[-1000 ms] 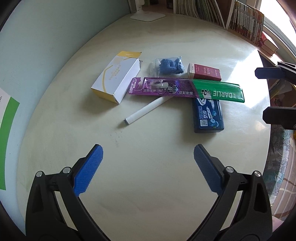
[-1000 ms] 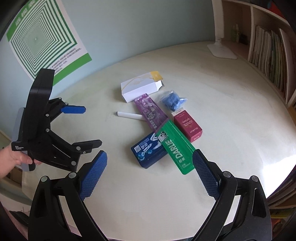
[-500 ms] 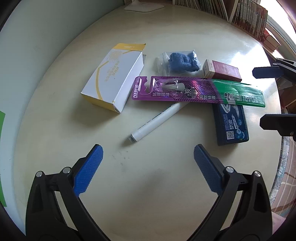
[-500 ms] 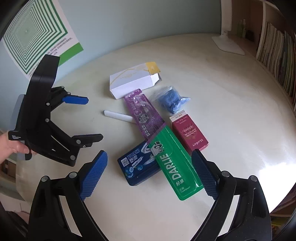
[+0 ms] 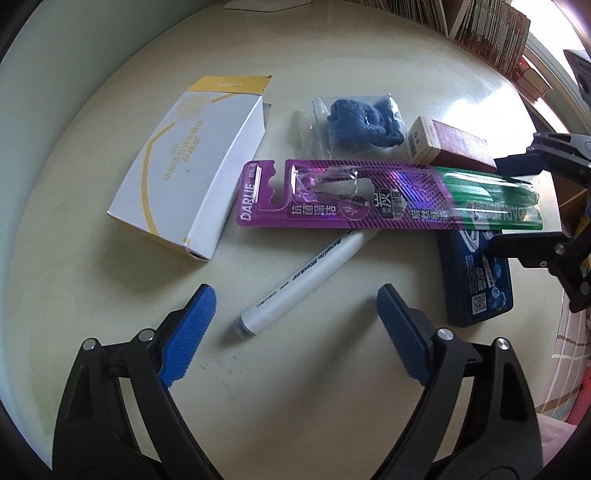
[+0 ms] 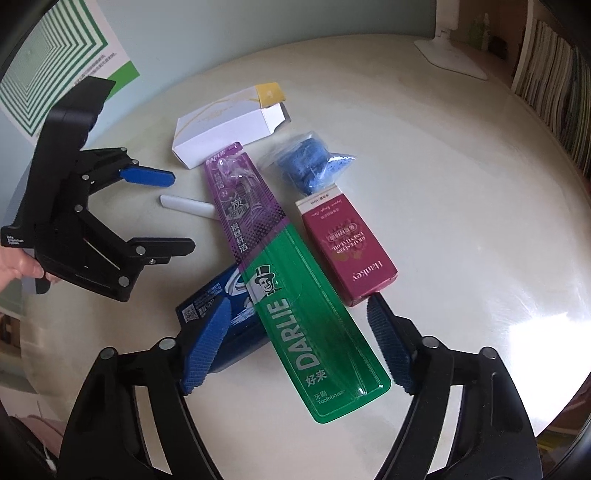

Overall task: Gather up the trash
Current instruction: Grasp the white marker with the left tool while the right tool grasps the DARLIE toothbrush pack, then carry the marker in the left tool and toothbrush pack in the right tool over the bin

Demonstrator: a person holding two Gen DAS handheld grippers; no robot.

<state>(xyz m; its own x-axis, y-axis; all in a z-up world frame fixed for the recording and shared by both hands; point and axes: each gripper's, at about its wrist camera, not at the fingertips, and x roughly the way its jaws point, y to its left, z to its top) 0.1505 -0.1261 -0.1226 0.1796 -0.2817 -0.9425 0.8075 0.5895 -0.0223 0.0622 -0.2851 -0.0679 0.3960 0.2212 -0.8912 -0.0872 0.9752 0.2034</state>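
On the round cream table (image 5: 295, 398) lie a white marker (image 5: 306, 273), a purple-and-green toothbrush pack (image 6: 295, 295), a dark blue box (image 6: 203, 306) under it, a maroon box (image 6: 347, 251), a bagged blue cloth (image 6: 310, 166) and a white-and-yellow carton (image 5: 188, 177). My left gripper (image 5: 293, 306) hangs over the marker's near end. Its jaws are closing, and the pads are clear of the marker. My right gripper (image 6: 297, 314) straddles the pack's green end. Its jaws are also closing, with the pads not touching the pack.
A white lamp base (image 6: 450, 59) stands at the table's far side. Shelves of books (image 5: 480, 29) run behind the table. A green-striped poster (image 6: 55, 74) hangs on the wall. A hand (image 6: 14, 266) holds the left gripper. The table's edge (image 6: 546, 417) is close on the right.
Both grippers have come down and closer to the pile, so the items look larger. Both pairs of jaws have narrowed, the right more than the left.
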